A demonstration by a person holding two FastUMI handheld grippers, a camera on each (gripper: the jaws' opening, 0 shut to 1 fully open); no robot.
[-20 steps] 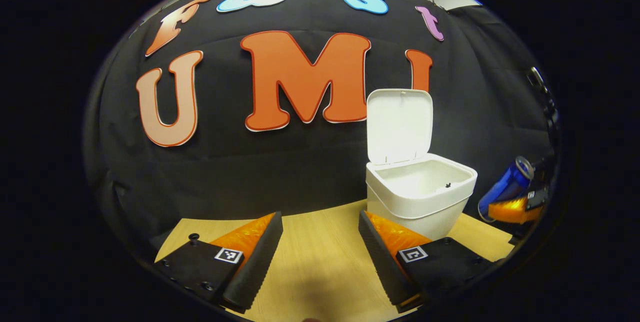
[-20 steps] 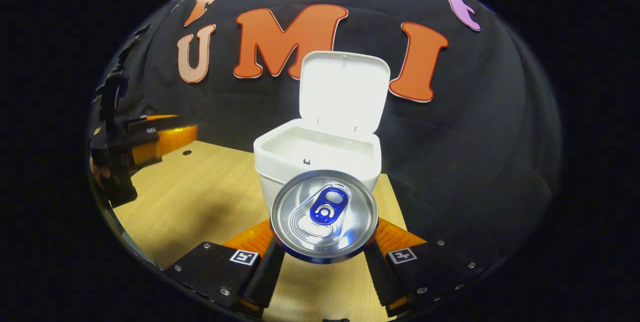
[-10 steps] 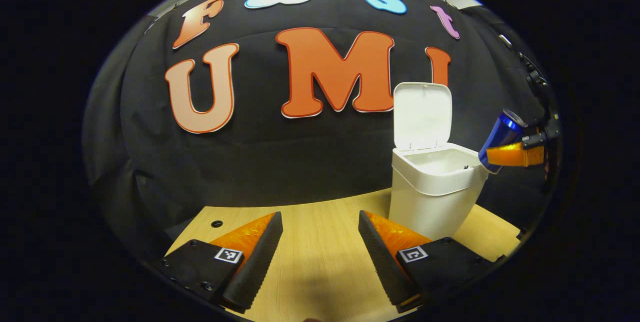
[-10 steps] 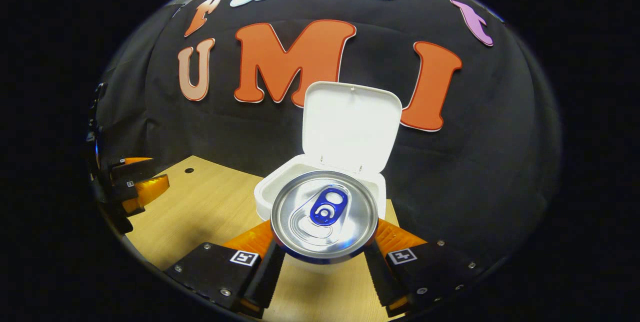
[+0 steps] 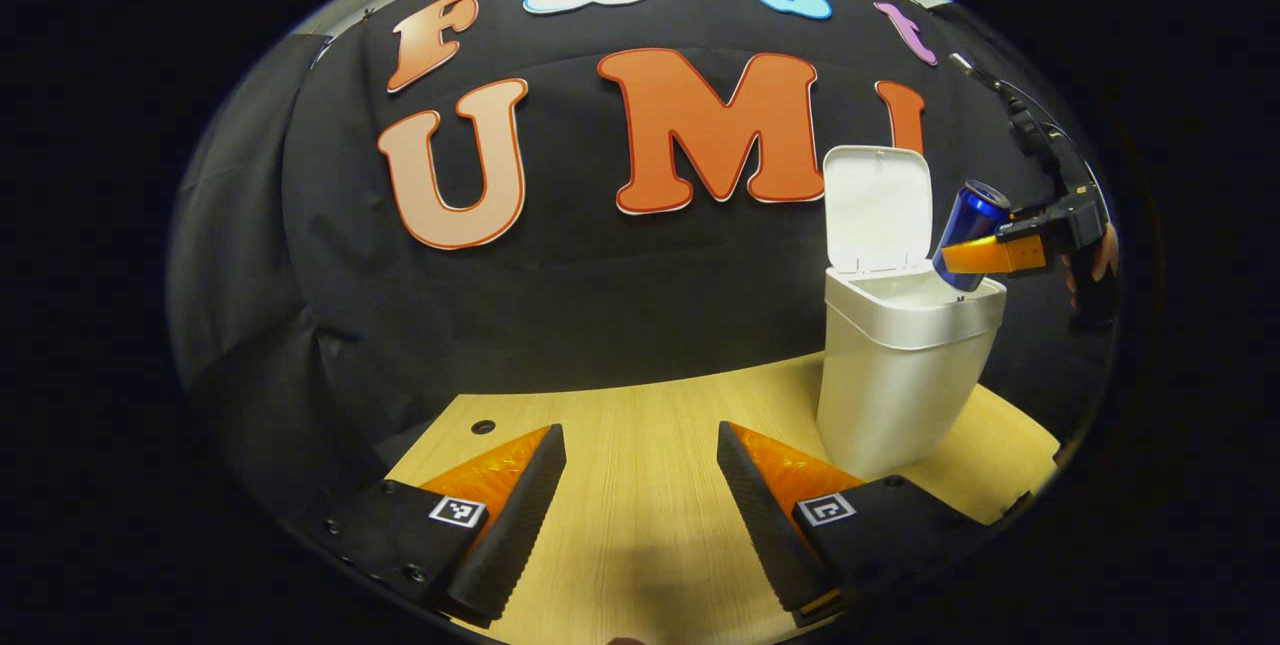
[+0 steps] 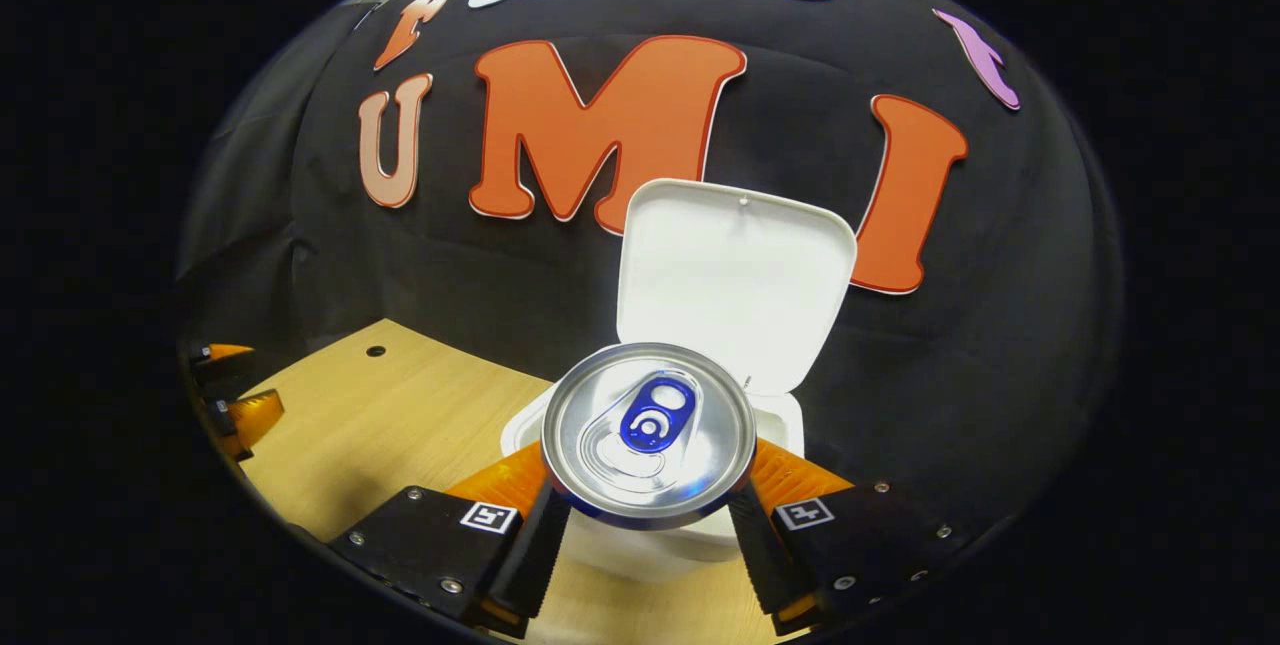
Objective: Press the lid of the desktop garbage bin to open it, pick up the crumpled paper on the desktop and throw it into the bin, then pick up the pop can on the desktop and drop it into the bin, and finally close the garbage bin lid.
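The white desktop bin [image 5: 905,365] stands on the wooden table with its lid [image 5: 877,207] up. A blue pop can [image 5: 969,228] hangs tilted over the bin's right rim, held by my right gripper [image 5: 985,253]. In the right gripper view the can's silver top [image 6: 648,433] sits between both fingers of my right gripper [image 6: 648,515], just above the bin's opening [image 6: 780,415] with the raised lid [image 6: 735,280] behind. My left gripper [image 5: 640,505] stands open low over the table, left of the bin, with nothing between its fingers. The bin's inside is hidden.
The wooden table [image 5: 640,425] runs to the black cloth wall behind, with a small hole [image 5: 483,426] near its back left. A hand [image 5: 1090,270] holds the right gripper at the far right. My left gripper [image 6: 235,405] sits at the table's left edge in the right gripper view.
My right gripper has carried the can up and forward until it hangs over the bin's opening. My left gripper has drawn back to the left and lower, staying open.
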